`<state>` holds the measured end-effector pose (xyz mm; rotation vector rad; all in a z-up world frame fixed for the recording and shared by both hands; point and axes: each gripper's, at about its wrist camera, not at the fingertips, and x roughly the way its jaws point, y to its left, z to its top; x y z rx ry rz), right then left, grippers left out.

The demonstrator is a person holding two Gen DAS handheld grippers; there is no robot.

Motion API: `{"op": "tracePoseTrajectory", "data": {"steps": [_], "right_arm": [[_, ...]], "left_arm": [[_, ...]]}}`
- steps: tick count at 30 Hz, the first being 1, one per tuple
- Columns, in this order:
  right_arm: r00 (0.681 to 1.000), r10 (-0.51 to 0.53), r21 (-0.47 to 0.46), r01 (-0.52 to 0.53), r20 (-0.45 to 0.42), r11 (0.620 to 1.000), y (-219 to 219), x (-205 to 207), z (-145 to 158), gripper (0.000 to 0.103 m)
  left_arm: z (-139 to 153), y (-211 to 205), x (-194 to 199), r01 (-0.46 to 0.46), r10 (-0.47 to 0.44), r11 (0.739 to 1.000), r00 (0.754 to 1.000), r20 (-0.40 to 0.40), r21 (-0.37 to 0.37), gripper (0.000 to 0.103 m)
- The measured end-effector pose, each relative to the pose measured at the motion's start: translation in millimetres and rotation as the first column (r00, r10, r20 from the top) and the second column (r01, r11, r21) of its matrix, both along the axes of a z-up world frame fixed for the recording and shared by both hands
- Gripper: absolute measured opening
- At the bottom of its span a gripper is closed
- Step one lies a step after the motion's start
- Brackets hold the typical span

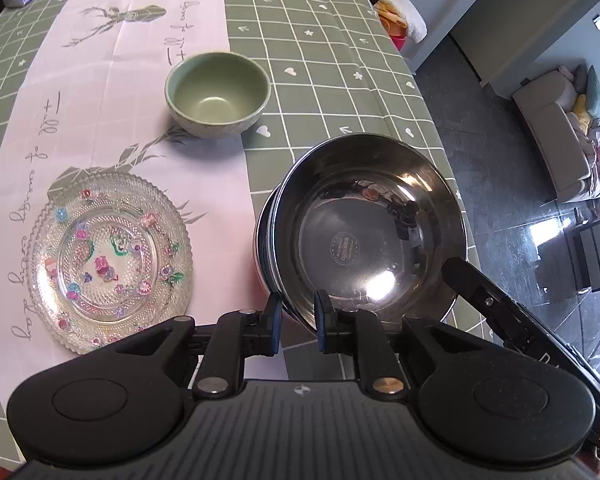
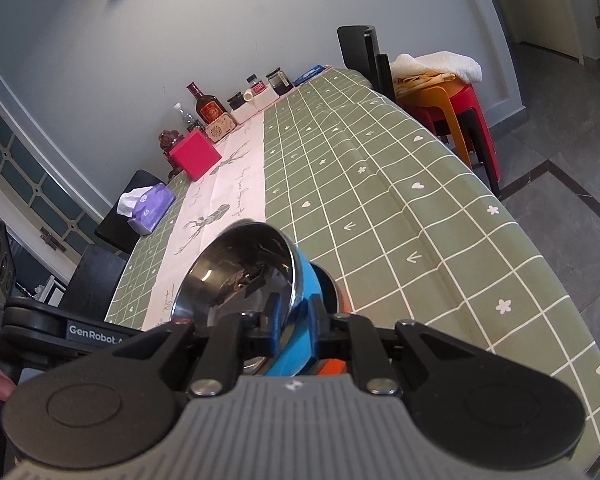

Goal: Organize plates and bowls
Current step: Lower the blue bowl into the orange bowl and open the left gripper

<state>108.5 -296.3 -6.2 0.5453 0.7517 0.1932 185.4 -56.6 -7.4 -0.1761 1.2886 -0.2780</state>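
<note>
A steel bowl [image 1: 364, 232] with a blue outer wall is seen tilted above the green checked bench [image 1: 320, 60], its near rim passing between the narrowly spread pads of the left claw [image 1: 298, 320], though whether those pads press on the rim cannot be told. At the bowl's other side, its rim is pinched by the right claw [image 2: 294, 320], whose pads are pressed onto the steel lip and blue wall. Ahead of the left claw a green ceramic bowl [image 1: 218, 94] is set upright on the bench, and to the claw's left a patterned glass plate [image 1: 110, 260] lies flat.
</note>
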Motion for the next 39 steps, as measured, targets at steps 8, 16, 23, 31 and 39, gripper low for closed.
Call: {"op": "tracePoseTrajectory", "data": {"steps": [8,16,23,31,39], "right_arm": [[0.999,-0.002,-0.021,0.001,-0.039,1.0,6,10,-3,0.012],[0.999,0.0,-0.018,-0.001,-0.053,1.0,7,11,-6,0.013],[0.998,0.002,-0.034,-0.004,-0.063,0.999,8,12,-9,0.015],[0.999,-0.024,-0.01,0.024,-0.033,1.0,3,8,-8,0.039],[0.998,-0.046,-0.002,0.046,0.034,0.999,4,3,-3,0.047]], "left_arm": [[-2,1,6,-0.003,0.003,1.0,1.0,-0.019,-0.012,0.02],[-13,8,13,-0.027,0.025,0.999,0.998,-0.062,-0.031,0.02],[-11,10,15,-0.028,0.024,0.998,0.998,-0.064,-0.05,0.02],[1,11,8,0.001,-0.001,1.0,0.999,0.037,-0.015,0.029],[23,21,-7,0.075,-0.062,0.995,0.981,0.185,-0.066,0.035]]}}
